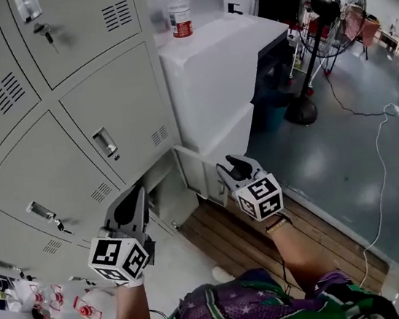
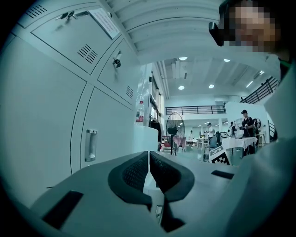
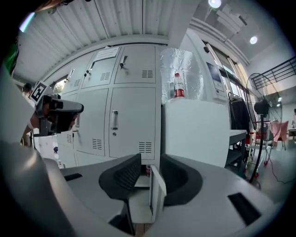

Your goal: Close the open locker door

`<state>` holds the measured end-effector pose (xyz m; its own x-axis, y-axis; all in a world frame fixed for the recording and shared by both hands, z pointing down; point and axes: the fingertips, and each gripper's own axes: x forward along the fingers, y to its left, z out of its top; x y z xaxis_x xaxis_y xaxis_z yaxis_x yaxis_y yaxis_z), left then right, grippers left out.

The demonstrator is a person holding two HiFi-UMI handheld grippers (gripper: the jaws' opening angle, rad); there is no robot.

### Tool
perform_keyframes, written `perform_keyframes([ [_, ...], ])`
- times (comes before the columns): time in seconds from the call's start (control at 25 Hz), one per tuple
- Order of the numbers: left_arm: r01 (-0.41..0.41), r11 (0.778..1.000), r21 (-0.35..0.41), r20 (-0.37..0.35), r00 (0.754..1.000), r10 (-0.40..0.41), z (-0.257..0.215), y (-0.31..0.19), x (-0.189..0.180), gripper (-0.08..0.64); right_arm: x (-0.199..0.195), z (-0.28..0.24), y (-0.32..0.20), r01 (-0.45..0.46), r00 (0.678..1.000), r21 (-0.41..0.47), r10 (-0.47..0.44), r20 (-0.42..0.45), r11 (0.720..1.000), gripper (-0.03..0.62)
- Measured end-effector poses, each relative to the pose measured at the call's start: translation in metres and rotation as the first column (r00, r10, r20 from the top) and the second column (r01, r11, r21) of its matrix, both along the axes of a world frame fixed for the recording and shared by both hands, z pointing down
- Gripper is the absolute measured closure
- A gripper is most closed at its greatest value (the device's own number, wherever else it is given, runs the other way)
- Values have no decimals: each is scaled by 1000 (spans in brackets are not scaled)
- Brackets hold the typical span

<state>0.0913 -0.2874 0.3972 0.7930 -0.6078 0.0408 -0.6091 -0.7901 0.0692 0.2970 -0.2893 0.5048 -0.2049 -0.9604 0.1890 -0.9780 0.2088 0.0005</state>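
While the left tongs (image 1: 137,195) hang pressed shut and empty at eight o'clock in the head view, the right tongs (image 1: 231,164), parted and gripping nothing, face the open locker door (image 1: 174,201) at their twelve o'clock, in the bottom row.

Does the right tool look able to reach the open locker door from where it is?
Probably yes: the right tool has its jaws apart, the open locker door shows edge-on right ahead of them, and nothing lies between.
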Motion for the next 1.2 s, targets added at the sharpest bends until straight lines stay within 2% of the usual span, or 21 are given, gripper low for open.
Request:
perform_keyframes([
  [0.56,-6,998,-63,55,998,10,42,-2,42,531,42,102,-24,-16,999,-155,8,-48,988,463],
  [0.92,18,995,-96,62,998,-12,60,-17,56,531,65,145,-39,-21,998,-219,8,-59,975,462],
  [1.2,32,993,-113,69,997,-25,72,-22,61,531,71,174,-49,1,996,-277,-24,-82,961,461],
])
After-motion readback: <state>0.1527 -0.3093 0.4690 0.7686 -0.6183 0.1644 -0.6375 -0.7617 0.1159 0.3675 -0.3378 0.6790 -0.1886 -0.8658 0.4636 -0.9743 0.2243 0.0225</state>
